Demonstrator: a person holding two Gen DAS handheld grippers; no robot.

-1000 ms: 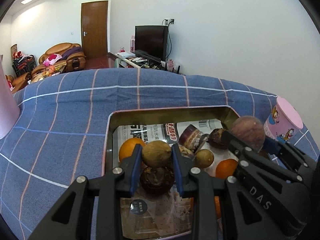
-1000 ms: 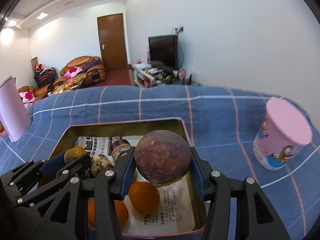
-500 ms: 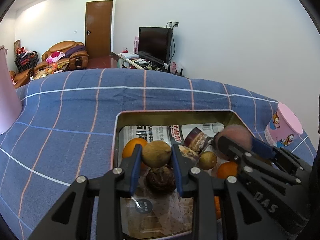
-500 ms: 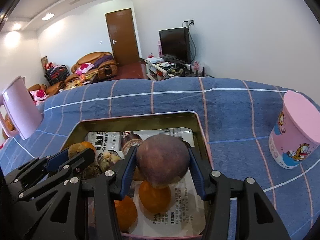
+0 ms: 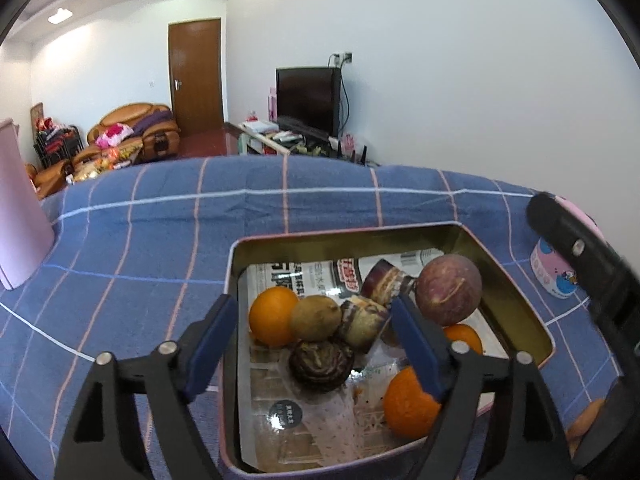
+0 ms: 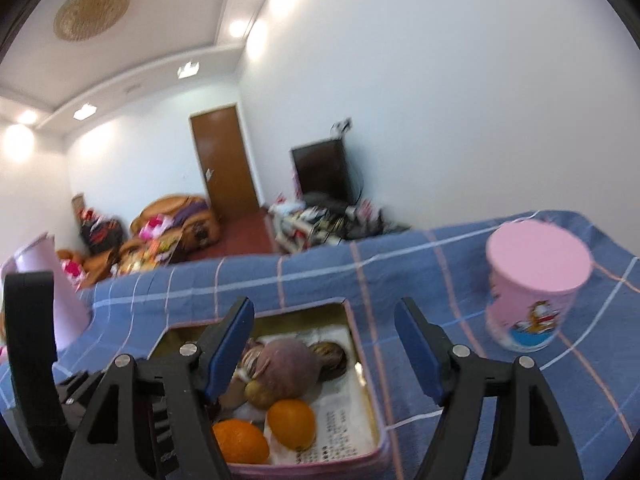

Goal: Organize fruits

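Note:
A metal tin [image 5: 520, 276] lined with newspaper sits on the blue checked cloth and holds the fruit. In it lie a large purple round fruit [image 5: 448, 290], a brown fruit [image 5: 315, 318], several oranges [image 5: 274, 315], a dark wrinkled fruit [image 5: 321, 364] and cut pieces. My left gripper [image 5: 312, 356] is open and empty just above the tin. My right gripper [image 6: 324, 352] is open and empty, raised above the tin [image 6: 370, 396], with the purple fruit [image 6: 287, 372] below it.
A pink cartoon cup [image 6: 536, 292] stands upside down on the cloth right of the tin. A pink jug [image 5: 18, 208] stands at the far left. The cloth [image 5: 140, 240] ends at the far edge, with the room beyond.
Both grippers have opened. The brown fruit and the purple fruit left the fingers and now lie in the tin. The right gripper has lifted and tilted up.

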